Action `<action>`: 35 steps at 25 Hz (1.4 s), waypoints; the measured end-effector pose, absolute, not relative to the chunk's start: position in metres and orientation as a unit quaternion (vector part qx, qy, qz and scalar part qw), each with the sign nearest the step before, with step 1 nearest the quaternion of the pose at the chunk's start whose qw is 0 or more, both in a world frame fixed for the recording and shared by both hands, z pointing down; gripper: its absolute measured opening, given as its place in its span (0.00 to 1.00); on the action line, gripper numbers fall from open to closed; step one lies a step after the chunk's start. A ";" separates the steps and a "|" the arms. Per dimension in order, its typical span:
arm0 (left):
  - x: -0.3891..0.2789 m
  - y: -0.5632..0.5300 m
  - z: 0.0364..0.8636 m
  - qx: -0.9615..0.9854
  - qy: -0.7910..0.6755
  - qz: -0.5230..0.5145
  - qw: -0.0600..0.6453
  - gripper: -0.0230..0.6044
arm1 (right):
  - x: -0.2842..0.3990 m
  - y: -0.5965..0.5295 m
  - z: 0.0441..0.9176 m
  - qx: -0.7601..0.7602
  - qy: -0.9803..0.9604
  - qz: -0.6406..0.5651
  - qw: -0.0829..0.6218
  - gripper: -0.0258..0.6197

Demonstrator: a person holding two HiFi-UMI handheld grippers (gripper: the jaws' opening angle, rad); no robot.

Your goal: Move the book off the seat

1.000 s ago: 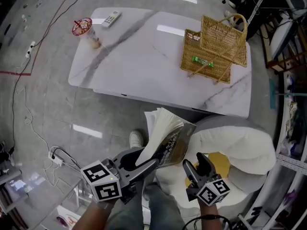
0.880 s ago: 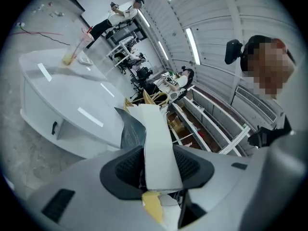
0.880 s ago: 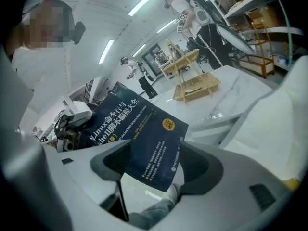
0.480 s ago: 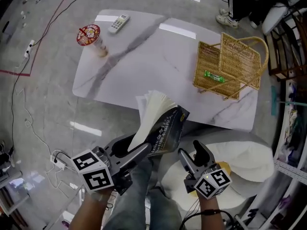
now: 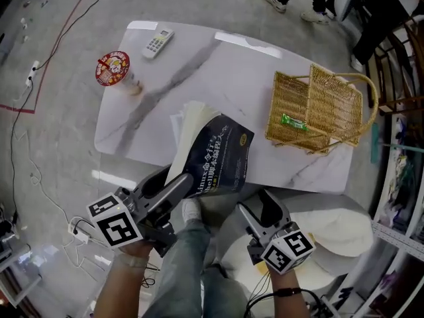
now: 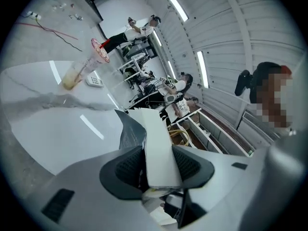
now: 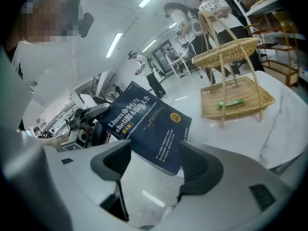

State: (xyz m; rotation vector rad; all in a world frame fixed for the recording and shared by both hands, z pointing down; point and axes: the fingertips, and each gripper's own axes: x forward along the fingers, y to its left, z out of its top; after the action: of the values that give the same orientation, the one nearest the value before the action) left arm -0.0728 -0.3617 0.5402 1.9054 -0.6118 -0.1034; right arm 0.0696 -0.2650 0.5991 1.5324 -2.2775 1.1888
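Note:
A dark blue book (image 5: pixel 215 158) with a thick white page block hangs tilted over the near edge of the white marble table (image 5: pixel 218 71). My left gripper (image 5: pixel 173 185) is shut on its lower end. In the left gripper view the page block (image 6: pixel 156 138) sits clamped between both pads (image 6: pixel 126 166). My right gripper (image 5: pixel 262 212) stands open and empty to the right of the book, above the edge of the white cushioned seat (image 5: pixel 334 229). In the right gripper view the book's cover (image 7: pixel 147 126) hangs beyond the open jaws of the right gripper (image 7: pixel 154 165).
On the table stand a wicker basket (image 5: pixel 318 111) holding a green packet (image 5: pixel 295 122), a red-lidded cup (image 5: pixel 112 68) and a remote (image 5: pixel 158 42). A person's jeans leg and shoe (image 5: pixel 192 211) are below the book. Cables (image 5: pixel 26 158) lie on the floor at left.
The book has travelled with the left gripper away from above the seat to over the table's near edge. The right gripper followed alongside, still open.

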 end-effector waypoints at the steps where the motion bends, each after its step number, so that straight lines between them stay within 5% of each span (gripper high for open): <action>1: -0.073 -0.372 0.543 0.797 -0.258 -0.052 0.543 0.34 | 0.070 -0.270 0.600 0.512 -0.758 0.398 0.075 0.50; 17: -0.074 -0.440 0.605 0.725 -0.263 -0.130 0.623 0.34 | 0.078 -0.287 0.642 0.526 -0.729 0.430 0.080 0.50; 35: -0.111 -0.412 0.694 0.680 -0.327 -0.062 0.653 0.34 | 0.064 -0.282 0.666 0.516 -0.724 0.447 0.097 0.50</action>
State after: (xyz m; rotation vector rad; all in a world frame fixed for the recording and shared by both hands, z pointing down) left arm -0.1112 -0.4116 0.6939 1.5428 -0.7420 -0.1416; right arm 0.0635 -0.2815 0.6656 1.5293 -2.1430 1.3248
